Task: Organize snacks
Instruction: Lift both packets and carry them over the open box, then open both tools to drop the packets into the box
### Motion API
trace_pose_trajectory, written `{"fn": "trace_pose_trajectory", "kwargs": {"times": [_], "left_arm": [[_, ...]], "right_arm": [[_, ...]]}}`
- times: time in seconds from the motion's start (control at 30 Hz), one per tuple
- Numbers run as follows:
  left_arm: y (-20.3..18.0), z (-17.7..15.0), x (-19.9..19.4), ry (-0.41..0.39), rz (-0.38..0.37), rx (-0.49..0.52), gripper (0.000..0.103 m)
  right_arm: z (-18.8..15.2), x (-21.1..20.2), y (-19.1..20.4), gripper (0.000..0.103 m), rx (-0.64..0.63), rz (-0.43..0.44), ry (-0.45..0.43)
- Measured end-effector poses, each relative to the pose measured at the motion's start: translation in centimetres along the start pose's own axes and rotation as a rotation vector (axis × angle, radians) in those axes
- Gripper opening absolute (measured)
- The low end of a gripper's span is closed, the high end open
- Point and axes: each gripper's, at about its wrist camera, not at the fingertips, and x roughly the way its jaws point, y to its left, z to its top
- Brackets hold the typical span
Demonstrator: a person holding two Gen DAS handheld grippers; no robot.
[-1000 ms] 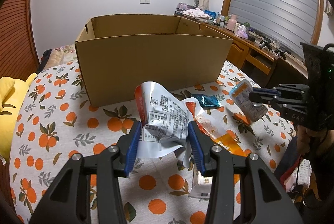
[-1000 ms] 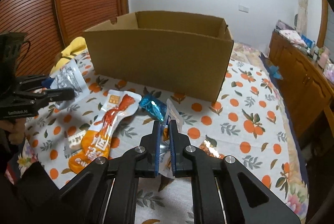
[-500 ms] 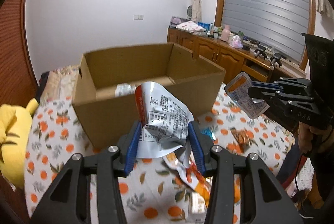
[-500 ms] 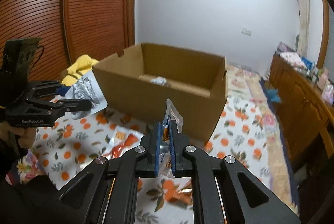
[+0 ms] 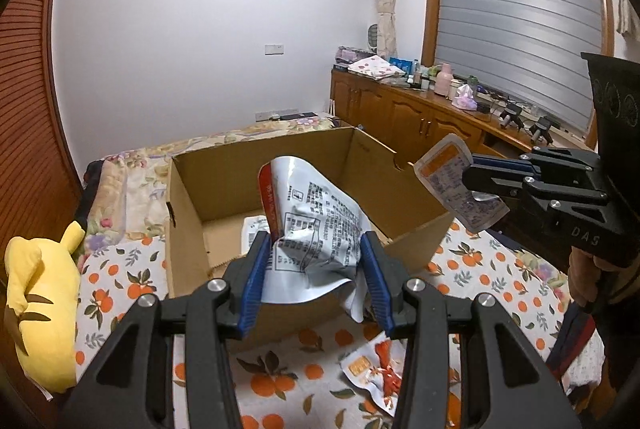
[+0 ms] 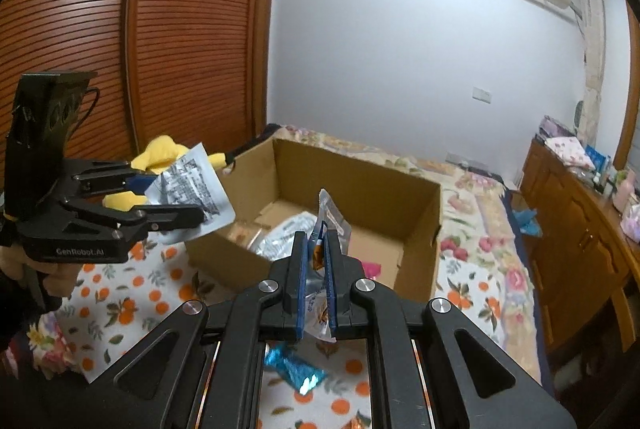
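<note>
At lower centre, the left tongs (image 5: pixel 316 281) clamp a crumpled silver snack bag (image 5: pixel 316 229) in front of the open cardboard box (image 5: pixel 408 205). The right tongs (image 6: pixel 317 285), also lower centre, pinch a small orange packet (image 6: pixel 334 217) near the box's front wall.

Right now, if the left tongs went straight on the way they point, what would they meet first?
Probably the cardboard box: the left tongs, shut on a crumpled white snack packet, point down toward its open top, so either its near wall or floor comes first. Depth is unclear.
</note>
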Motion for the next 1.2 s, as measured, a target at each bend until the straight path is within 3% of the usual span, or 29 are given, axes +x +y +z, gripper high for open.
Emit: {"fn": "trace_pose_trajectory", "kwargs": {"times": [0.3, 0.7, 1.1, 1.2], "left_arm": [[1.5, 0.9, 2.4, 0.031, 0.053, -0.010, 0.045], [3.0, 0.4, 6.9, 0.096, 0.105, -0.045, 0.045], [4.0, 0.2, 7.4, 0.095, 0.137, -0.068, 0.058], [4.0, 0.2, 7.1, 0.081, 0.140, -0.074, 0.062]], "right_arm": [[1.7, 3.5, -0.5, 0.005, -0.008, -0.007, 0.027], [1.1, 7.3, -3.0, 0.005, 0.081, -0.009, 0.080], [-0.1, 9.8, -3.4, 0.006, 0.157, 0.018, 0.132], [-0.4, 10.0, -3.5, 0.020, 0.172, 0.016, 0.135]]}}
